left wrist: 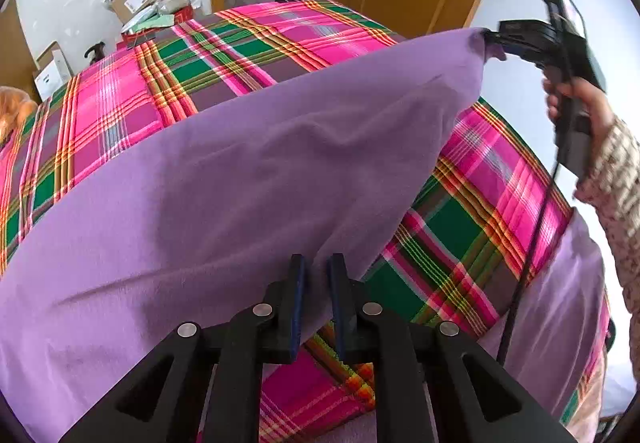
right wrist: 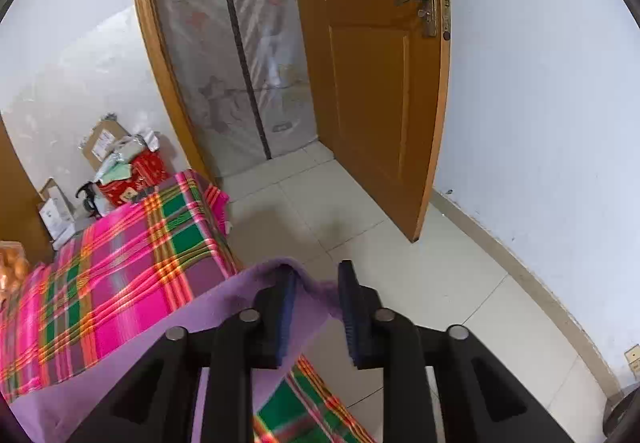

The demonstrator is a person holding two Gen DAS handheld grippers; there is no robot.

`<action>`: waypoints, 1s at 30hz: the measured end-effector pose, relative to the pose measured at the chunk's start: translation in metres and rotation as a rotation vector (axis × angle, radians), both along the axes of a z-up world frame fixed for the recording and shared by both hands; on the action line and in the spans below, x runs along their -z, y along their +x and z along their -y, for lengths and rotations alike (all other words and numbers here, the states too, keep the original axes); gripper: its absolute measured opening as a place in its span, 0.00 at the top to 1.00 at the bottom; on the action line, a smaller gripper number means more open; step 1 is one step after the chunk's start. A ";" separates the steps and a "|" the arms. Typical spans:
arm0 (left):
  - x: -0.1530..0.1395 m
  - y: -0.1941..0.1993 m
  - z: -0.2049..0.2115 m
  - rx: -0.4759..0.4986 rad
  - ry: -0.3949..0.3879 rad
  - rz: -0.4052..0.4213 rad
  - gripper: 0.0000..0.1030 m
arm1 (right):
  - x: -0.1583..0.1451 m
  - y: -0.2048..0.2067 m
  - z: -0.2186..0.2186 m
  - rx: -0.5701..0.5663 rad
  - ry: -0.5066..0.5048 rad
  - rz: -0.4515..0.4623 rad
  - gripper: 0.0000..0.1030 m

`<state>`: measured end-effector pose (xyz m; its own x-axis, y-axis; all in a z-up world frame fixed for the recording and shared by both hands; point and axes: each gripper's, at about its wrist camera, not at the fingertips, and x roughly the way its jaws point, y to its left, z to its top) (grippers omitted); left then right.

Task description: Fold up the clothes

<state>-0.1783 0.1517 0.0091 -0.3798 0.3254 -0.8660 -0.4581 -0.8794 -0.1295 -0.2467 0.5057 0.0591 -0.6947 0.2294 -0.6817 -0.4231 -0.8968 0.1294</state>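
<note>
Left gripper [left wrist: 318, 271] fingers narrow, pinching purple cloth [left wrist: 240, 171] lifted over plaid bedspread [left wrist: 248, 47]; right gripper [right wrist: 318, 283] clamps the other corner beyond bedspread's edge. Cloth smooth, stretched taut. Boxes [right wrist: 102, 141], wooden door [right wrist: 372, 83] past bedspread.

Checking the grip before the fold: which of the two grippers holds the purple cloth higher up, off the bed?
The right gripper: it pinches a corner of the purple cloth raised above the plaid bedspread. The left gripper grips the cloth's edge lower, near the bed.

Plain lilac garment [left wrist: 248, 179], held stretched above plaid bedspread [left wrist: 120, 103].
</note>
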 end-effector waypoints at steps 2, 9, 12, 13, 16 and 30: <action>0.000 0.001 0.000 -0.005 0.002 0.003 0.87 | -0.002 0.014 0.001 -0.019 -0.007 -0.013 0.78; 0.000 0.003 0.004 -0.016 0.009 0.017 0.86 | 0.009 0.037 0.008 -0.069 -0.044 0.031 0.76; 0.000 0.004 0.009 -0.024 0.018 0.024 0.86 | 0.021 0.054 0.032 -0.165 -0.087 0.066 0.76; 0.000 0.005 0.010 -0.028 0.021 0.026 0.86 | 0.027 0.059 0.039 -0.209 -0.128 0.077 0.76; -0.001 0.007 0.012 -0.030 0.023 0.026 0.86 | 0.045 0.061 0.050 -0.282 -0.268 0.104 0.76; 0.000 0.006 0.018 -0.036 0.051 0.044 0.86 | 0.060 0.024 0.026 -0.140 -0.484 0.007 0.87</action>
<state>-0.1725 0.1339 0.0091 -0.3542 0.3561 -0.8647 -0.4190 -0.8871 -0.1936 -0.2222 0.4795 -0.0004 -0.6915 -0.2097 -0.6913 -0.3050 -0.7827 0.5425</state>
